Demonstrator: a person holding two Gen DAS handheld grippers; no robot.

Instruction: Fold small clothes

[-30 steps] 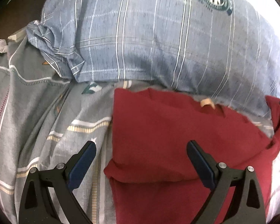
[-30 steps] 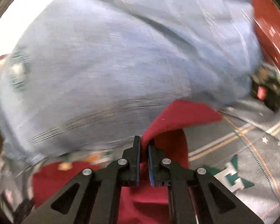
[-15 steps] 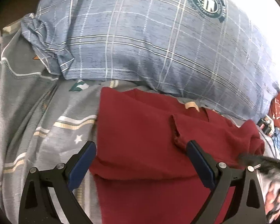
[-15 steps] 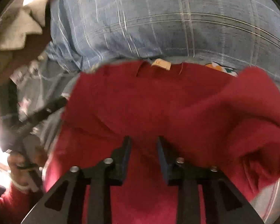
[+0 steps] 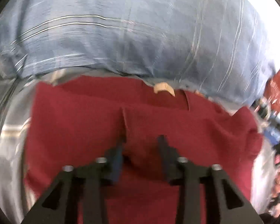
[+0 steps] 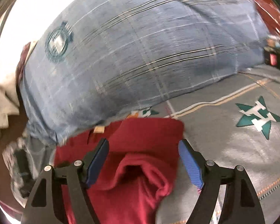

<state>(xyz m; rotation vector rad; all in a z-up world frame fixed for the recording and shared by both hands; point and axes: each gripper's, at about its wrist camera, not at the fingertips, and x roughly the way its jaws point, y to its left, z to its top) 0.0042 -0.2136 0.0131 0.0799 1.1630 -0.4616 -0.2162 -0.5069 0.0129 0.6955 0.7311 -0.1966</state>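
A dark red garment (image 5: 84,123) lies on the grey patterned bedsheet (image 6: 233,149), its tan neck label (image 5: 163,88) at the far edge by the pillow. My left gripper (image 5: 141,141) hovers over the garment's middle with the jaws partly closed and a gap still between them; the view is blurred. My right gripper (image 6: 143,147) is open and empty over the garment's right side (image 6: 149,136), where a sleeve is folded inward with its cuff opening (image 6: 138,173) facing me.
A big blue plaid pillow (image 5: 140,37) with a round emblem (image 6: 57,42) lies right behind the garment. The sheet carries a green star print (image 6: 259,117). Red fabric (image 5: 278,91) and dark clutter lie at the right edge.
My right gripper let go of the red sleeve and opened wide, leaving it folded over the garment. My left gripper moved onto the garment's middle and its jaws narrowed.
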